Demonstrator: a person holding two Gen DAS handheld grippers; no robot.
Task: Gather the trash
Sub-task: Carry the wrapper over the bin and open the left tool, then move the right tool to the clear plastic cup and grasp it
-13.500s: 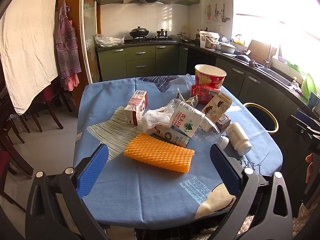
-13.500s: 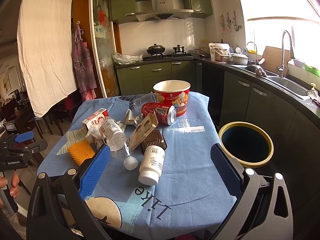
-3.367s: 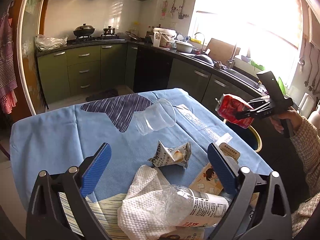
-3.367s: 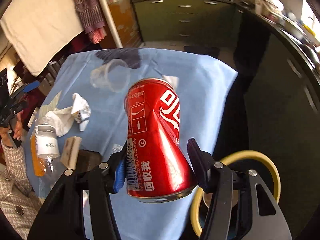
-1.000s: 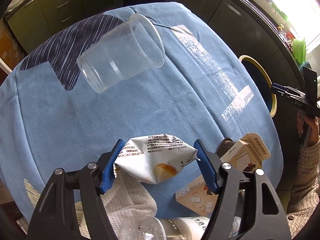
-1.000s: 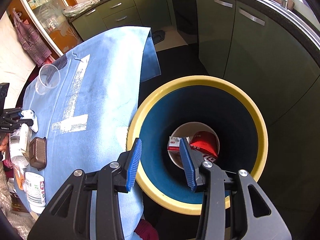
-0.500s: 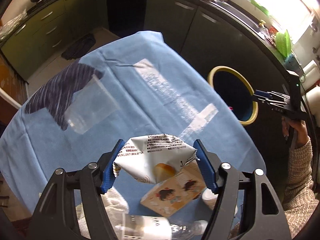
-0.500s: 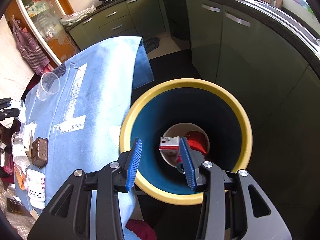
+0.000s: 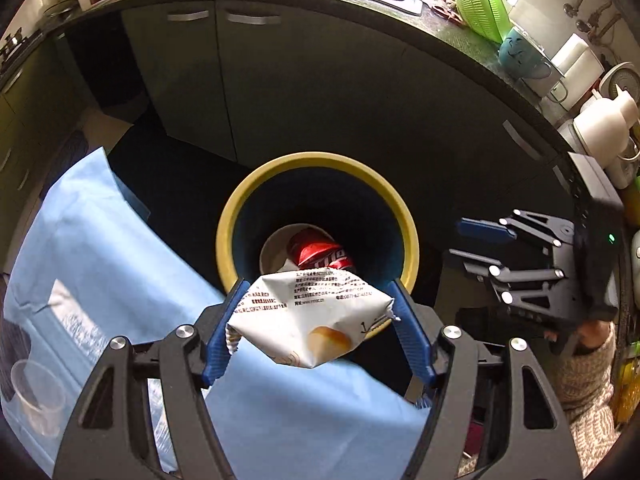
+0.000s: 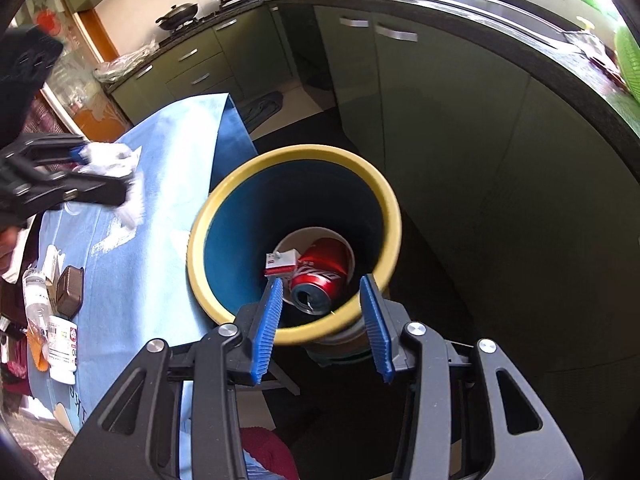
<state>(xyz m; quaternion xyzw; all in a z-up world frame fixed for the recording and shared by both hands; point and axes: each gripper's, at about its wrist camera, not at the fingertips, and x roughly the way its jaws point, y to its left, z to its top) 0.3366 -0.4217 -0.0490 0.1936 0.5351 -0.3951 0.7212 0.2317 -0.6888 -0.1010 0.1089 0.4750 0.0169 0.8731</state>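
Note:
My left gripper (image 9: 316,324) is shut on a crumpled white wrapper (image 9: 310,318) and holds it in the air just short of the yellow-rimmed blue bin (image 9: 236,208). Inside the bin lie a red soda can (image 9: 320,250) and a paper bowl. My right gripper (image 10: 324,320) is open and empty above the near rim of the bin (image 10: 200,216), where the red can (image 10: 320,272) and a small red-and-white carton (image 10: 282,260) show. The left gripper with the wrapper (image 10: 116,168) shows at the left of the right wrist view. The right gripper (image 9: 480,240) shows to the right of the bin.
The blue-clothed table (image 9: 100,264) stands left of the bin with a clear plastic cup (image 9: 36,388) on it. A plastic bottle (image 10: 34,300), a brown tray (image 10: 68,292) and a white pill bottle (image 10: 62,344) lie on the table (image 10: 160,184). Dark green cabinets (image 9: 320,80) stand behind the bin.
My left gripper has carried the wrapper from over the table to just before the bin. My right gripper stays over the bin, a little lower and open.

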